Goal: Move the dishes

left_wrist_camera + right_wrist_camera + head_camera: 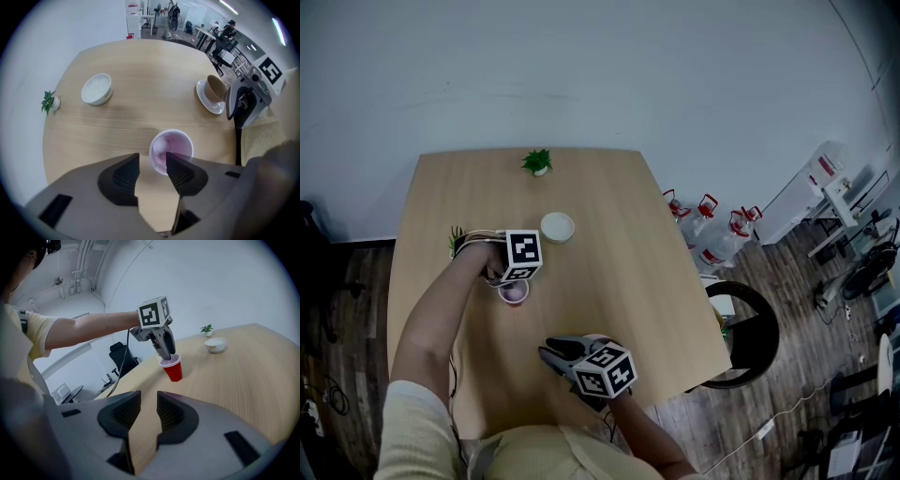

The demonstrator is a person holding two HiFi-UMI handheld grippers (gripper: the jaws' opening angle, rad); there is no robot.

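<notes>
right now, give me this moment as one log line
left gripper: open, jaws astride red cup rim | right gripper: open, empty, above table | white bowl: untouched on table

Red cup (pixel 174 369) upright mid-table; white bowl (pixel 97 88) upright, well apart; tan cup (pixel 215 87) on white saucer (pixel 209 104).

**Soft, even light; warped edges**

The head view is dim and greyish, darker toward its corners. Both gripper views are brighter, ringed in black and bent at the rim. Just ahead of the left gripper (pixel 152 159) a faint shadow lies on the table (pixel 150 84); the room (pixel 197 23) beyond looks soft, perhaps overexposed.
</notes>
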